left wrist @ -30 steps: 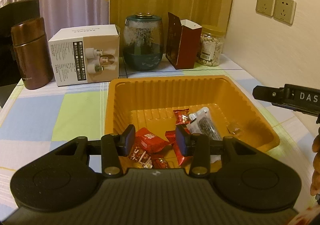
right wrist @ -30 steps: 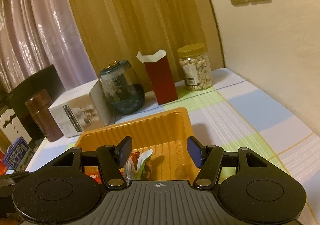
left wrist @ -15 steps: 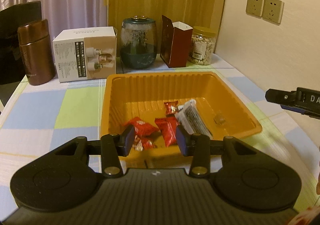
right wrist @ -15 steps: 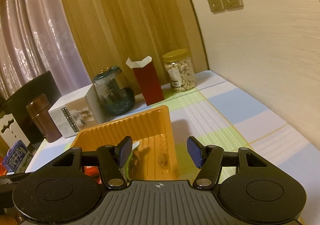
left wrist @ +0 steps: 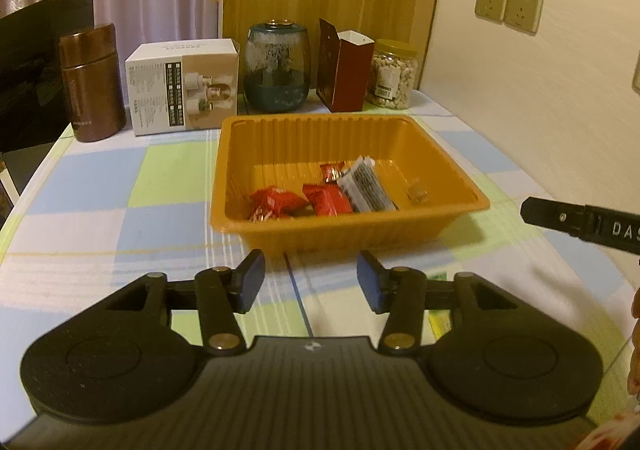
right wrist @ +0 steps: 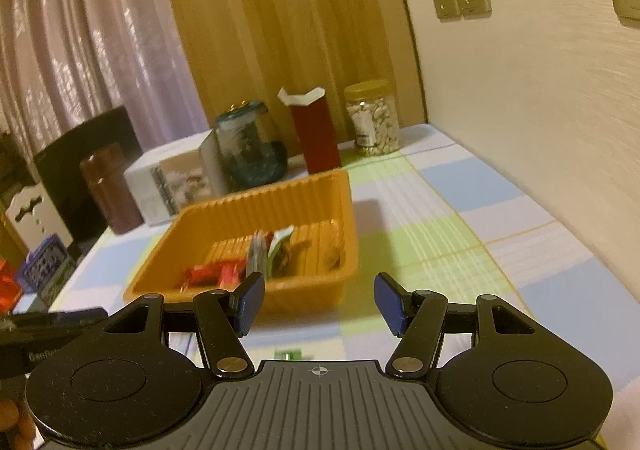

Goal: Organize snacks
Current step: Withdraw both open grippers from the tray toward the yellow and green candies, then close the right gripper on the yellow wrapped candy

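Note:
An orange tray [left wrist: 348,228] sits mid-table and holds red snack packets [left wrist: 280,202], a white-and-black packet [left wrist: 366,190] and a small brown candy [left wrist: 416,192]. My left gripper [left wrist: 310,278] hovers over the cloth just short of the tray's near wall. Its jaws are opening and nothing is between them. A green packet [left wrist: 438,320] lies on the table under its right finger. My right gripper [right wrist: 320,302] stands open and empty before the tray [right wrist: 264,194], which lies to its left. The same green packet [right wrist: 289,354] peeks out below it.
Along the back stand a brown flask [left wrist: 92,82], a white box [left wrist: 184,88], a glass jar [left wrist: 278,66], a red carton [left wrist: 344,70] and a nut jar [left wrist: 394,74]. A wall with sockets [left wrist: 508,6] bounds the right side. A dark chair [left wrist: 28,70] is at the left.
Both grippers have drawn back from the tray, so its near wall now lies beyond the fingertips. The left jaws have spread wider. The right jaws keep the same gap.

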{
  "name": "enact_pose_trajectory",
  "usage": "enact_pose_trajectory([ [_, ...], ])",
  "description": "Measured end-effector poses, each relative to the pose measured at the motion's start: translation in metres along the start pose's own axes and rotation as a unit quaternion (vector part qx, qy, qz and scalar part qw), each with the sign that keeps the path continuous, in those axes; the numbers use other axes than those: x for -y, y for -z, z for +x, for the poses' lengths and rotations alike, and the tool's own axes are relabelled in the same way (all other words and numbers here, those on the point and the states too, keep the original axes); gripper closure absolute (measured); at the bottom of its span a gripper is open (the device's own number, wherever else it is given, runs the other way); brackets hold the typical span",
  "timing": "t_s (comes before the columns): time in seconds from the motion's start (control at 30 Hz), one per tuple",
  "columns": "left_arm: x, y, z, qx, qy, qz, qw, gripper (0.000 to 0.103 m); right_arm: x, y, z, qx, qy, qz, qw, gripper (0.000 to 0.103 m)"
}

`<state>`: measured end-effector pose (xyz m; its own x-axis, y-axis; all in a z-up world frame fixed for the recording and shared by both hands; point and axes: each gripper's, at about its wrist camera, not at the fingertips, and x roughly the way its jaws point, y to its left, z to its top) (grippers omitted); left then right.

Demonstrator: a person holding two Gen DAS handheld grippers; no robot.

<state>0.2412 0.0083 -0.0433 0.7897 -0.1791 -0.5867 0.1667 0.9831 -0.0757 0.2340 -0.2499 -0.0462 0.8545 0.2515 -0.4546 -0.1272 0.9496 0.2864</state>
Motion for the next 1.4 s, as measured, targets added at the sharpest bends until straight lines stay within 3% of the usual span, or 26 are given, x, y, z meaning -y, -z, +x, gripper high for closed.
enact_pose_trajectory([
  [0.23, -0.001, 0.024, -0.019, -0.011, -0.004, 0.000, 0.9999, 0.047, -0.002, 0.028, -0.018, -0.021, -0.003, -0.019, 1.000, 0.042],
  [0.5, -0.012, 0.044, -0.033, -0.014, -0.018, -0.016, 0.9996, 0.018, -0.007, 0.054, -0.022, -0.051, -0.011, -0.062, 0.997, 0.042],
  [0.9, -0.014, 0.045, -0.025, -0.032, -0.008, -0.032, 0.9990, 0.014, -0.033, 0.080, 0.008, -0.093, -0.031, -0.134, 0.986, 0.042],
  [1.27, -0.012, 0.042, -0.014, -0.032, 0.005, -0.047, 0.9984, 0.011, -0.036, 0.080, 0.049, -0.113, -0.020, -0.085, 0.990, 0.042],
  [1.4, -0.010, 0.041, -0.010, -0.034, 0.010, -0.048, 0.9982, 0.011, -0.039, 0.083, 0.057, -0.106, 0.006, -0.092, 0.990, 0.042],
])
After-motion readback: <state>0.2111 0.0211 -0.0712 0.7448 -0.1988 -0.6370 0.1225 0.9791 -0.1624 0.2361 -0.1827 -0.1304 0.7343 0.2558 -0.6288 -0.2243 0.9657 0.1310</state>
